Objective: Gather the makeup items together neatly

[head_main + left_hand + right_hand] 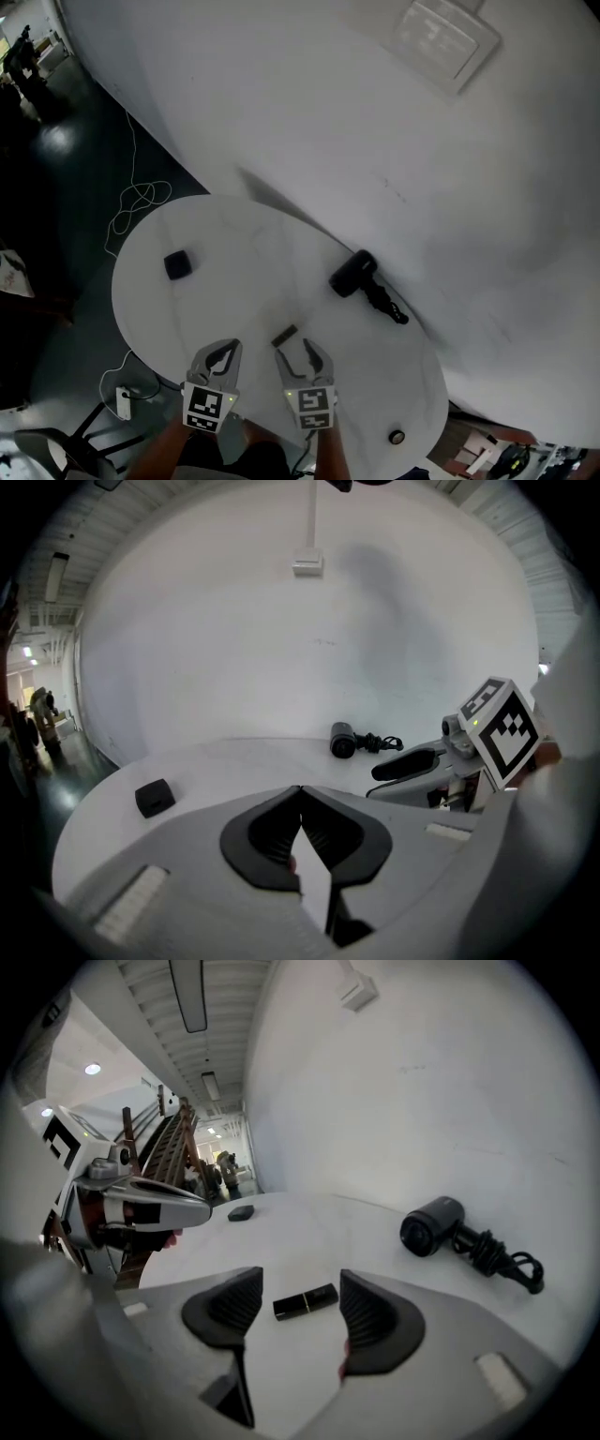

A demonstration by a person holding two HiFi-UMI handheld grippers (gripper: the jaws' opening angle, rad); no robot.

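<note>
1. The lipstick (306,1301), a black tube with a thin gold band, lay flat on the round white table (244,262). It was close to the near edge, just ahead of the right gripper's tips.
2. The right gripper (300,1279) stood released. Its jaws were apart with the lipstick showing between them, but neither pad touched it, so it held nothing.
3. The left gripper (300,794) was clenched, its jaws meeting tip to tip with nothing between them. It hung just beside the right one.
4. We judged this to be the very start of the gathering, the approach for a first pickup. Nothing had been grouped yet, and the items lay scattered.
5. The next move seemed to call for lowering the open jaws on either side of the tube, across its narrow width, and then closing. The tube lay slightly slanted and might roll, so a small turn of the wrist could help.
6. Further out, a small black case (177,264) sat well apart on the left. A small round thing (397,437) lay near the right edge, too small for us to identify. A hair dryer (354,273) with its coiled cord rested at the far side by the white wall.
7. We saw no tray, box or bag in any view, so we took the gathering spot to be the tabletop itself.
</note>
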